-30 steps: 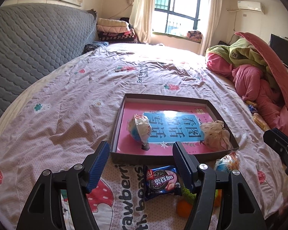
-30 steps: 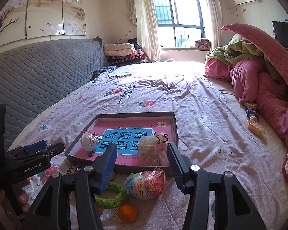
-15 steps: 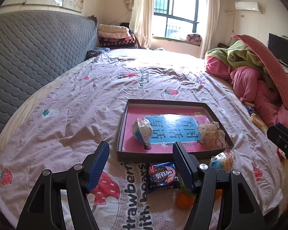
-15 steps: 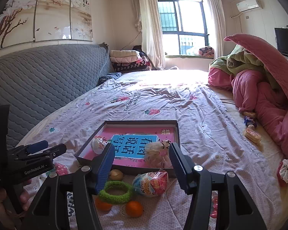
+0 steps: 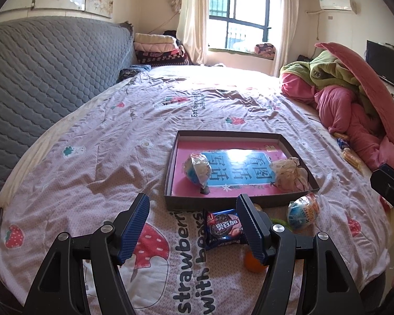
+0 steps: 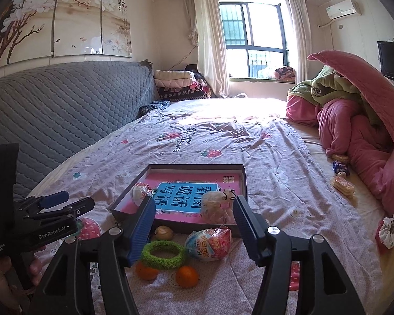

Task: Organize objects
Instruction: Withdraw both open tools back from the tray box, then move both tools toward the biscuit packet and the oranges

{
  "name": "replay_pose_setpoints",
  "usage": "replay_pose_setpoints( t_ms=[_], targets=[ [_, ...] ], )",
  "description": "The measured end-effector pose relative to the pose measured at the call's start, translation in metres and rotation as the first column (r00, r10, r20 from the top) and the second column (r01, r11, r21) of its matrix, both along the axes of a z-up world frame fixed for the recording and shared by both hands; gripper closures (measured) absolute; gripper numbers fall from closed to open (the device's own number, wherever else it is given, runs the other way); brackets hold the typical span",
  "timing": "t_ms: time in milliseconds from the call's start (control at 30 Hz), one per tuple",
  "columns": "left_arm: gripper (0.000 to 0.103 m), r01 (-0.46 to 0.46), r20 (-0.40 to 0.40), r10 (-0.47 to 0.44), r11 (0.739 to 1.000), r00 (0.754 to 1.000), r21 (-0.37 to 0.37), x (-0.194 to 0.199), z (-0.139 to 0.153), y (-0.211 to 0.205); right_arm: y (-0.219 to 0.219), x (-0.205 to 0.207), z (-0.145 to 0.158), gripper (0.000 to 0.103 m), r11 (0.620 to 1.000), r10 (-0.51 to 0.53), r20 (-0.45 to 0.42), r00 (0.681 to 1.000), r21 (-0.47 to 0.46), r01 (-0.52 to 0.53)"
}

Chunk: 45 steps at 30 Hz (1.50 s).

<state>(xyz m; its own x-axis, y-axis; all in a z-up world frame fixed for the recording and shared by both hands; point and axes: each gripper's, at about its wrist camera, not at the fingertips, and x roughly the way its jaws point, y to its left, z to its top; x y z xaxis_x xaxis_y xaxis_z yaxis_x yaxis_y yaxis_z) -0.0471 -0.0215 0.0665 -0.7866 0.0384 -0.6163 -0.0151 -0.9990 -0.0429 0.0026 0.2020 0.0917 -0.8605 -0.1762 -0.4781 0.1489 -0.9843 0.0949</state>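
Wrapped toy egg point(image 6: 208, 242), just before the tray point(image 6: 243, 181): light, crinkly, slippery; grasp its middle. Right gripper point(image 6: 194, 225) opening, empty; left gripper point(image 5: 193, 225) wide, empty.

Both wrist cameras are looking forward and downward along their fingers across the bed point(image 5: 97, 141), from near its foot; the right is sitting slightly rightward. Both are sharing the shallow box point(image 5: 239, 202) point(image 6: 245, 183) and the window point(image 6: 252, 42).

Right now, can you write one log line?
left gripper: open, empty | right gripper: opening, empty | shallow dark cardboard tray: two wrapped snacks inside
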Motion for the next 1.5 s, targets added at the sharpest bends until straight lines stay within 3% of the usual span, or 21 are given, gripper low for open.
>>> replay_pose_setpoints(
  t_ms=[867,1500],
  targets=[
    [0.033,0.044,0.076,-0.038,0.995,0.996,-0.091,0.026,-0.041,0.017,-0.012,0.019,-0.026,0.041,0.998,0.052,0.056,0.997,0.037,-0.054],
    [0.033,0.069,0.126,-0.059,0.995,0.99,-0.075,0.026,-0.059,0.018,-0.018,0.018,-0.064,0.041,0.995,0.08,0.151,0.985,0.053,-0.089]
  ],
)
